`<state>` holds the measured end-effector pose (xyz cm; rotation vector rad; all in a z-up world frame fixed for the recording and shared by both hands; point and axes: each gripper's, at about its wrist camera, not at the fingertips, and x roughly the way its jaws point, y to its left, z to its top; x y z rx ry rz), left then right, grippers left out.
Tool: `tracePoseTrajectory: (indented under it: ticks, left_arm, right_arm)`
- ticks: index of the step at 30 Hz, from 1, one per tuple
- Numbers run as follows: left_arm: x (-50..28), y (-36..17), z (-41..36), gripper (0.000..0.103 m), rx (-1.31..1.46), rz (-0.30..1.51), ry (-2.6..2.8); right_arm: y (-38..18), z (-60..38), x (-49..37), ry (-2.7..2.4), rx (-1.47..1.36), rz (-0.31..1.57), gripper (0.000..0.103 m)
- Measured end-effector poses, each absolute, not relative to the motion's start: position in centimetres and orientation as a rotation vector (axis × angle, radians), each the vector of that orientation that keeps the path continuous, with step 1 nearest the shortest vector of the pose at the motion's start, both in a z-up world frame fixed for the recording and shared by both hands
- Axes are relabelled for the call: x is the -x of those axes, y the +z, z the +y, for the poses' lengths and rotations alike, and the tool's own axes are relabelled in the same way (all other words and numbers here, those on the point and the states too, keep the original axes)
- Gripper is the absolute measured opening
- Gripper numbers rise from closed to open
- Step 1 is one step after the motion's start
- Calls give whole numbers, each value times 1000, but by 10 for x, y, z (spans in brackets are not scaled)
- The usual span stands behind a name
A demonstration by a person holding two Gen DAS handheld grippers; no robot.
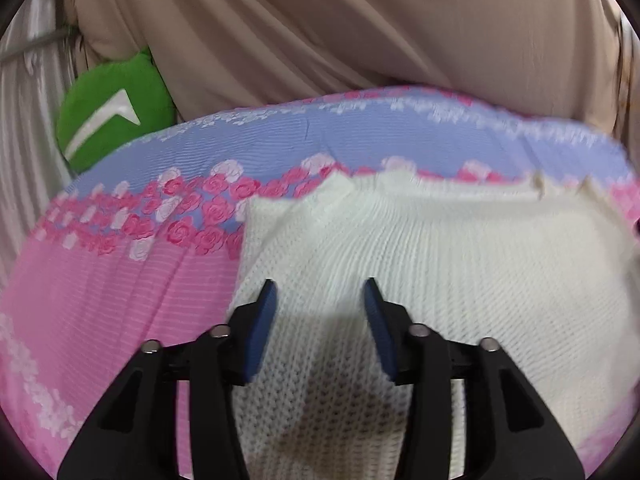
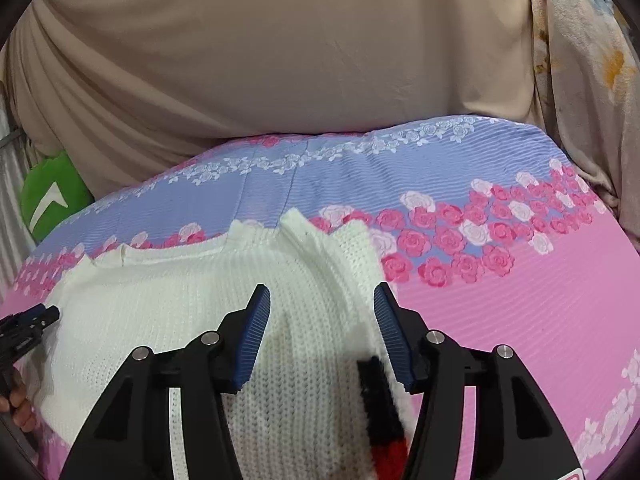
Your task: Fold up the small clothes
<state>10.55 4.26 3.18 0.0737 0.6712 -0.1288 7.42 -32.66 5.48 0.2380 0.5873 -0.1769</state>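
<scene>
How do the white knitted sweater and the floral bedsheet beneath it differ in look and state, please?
The white knitted sweater is plain cream with a coarse knit; the floral bedsheet is pink and lilac, printed with roses and finely ribbed. The sweater lies on top, one side folded over its body, while the bedsheet is spread flat beneath it. The sweater covers only part of the bedsheet. Both are soft fabrics, and both open grippers hover over the sweater.

Honestly no readable text anywhere here, no words or numbers. Closest thing to a sign is the white arrowhead/chevron mark on the green cushion (image 1: 112, 120), wedged at the far left edge of the bed; it shows in the right wrist view too (image 2: 52, 196). There's also a tiny red-and-white sliver at the bottom right corner of that view, too cropped to read.
</scene>
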Motion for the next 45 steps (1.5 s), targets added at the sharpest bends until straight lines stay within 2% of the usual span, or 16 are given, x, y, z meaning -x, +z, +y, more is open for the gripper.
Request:
tracePoseTrajectory:
  ticks: [1, 4, 8, 10, 11, 12, 15, 18, 20, 23, 26, 31, 35, 37, 45]
  left_arm:
    - [-110, 40, 48, 66, -42, 666, -131]
    - [-138, 49, 60, 68, -9, 684, -104]
    - [-186, 23, 67, 68, 77, 863, -142]
    - [-192, 14, 66, 69, 67, 857, -110]
    - [-191, 14, 65, 68, 63, 848, -107]
    - [-189, 14, 64, 66, 58, 838, -103]
    - [-187, 11, 63, 66, 52, 827, -95]
    - [-188, 9, 65, 69, 62, 827, -98]
    - [-188, 7, 64, 72, 52, 822, -82]
    - [-190, 7, 62, 77, 27, 812, -56]
    - [-186, 9, 60, 79, 6, 788, -30]
    - [-153, 19, 49, 78, -59, 719, 5]
    - [-117, 20, 36, 80, -101, 700, -5]
    - [-99, 17, 31, 86, -129, 684, 10]
    - [-63, 8, 33, 88, -134, 664, 32]
  right_arm:
    - [58, -330, -81, -169, -241, 594, 61]
    - [56, -337, -108, -130, -258, 651, 65]
    - [33, -341, -147, -142, -260, 773, 64]
    - [33, -338, -152, -144, -258, 773, 31]
    - [38, -337, -149, -130, -254, 750, 9]
    - [44, -338, -144, -118, -270, 714, 8]
    - [56, -350, -128, -159, -301, 633, 7]
    - [27, -367, -142, -207, -314, 747, 7]
    - [25, -366, -144, -218, -300, 758, 7]
    - [27, -355, -142, -261, -237, 742, 14]
    - [47, -351, -119, -261, -269, 624, 28]
    - [72, -308, -80, -165, -255, 555, 30]
    - [57, -250, -70, -62, -189, 617, 30]
    - [46, -222, -68, -25, -143, 650, 30]
    - [25, -168, -62, 8, -45, 685, 31]
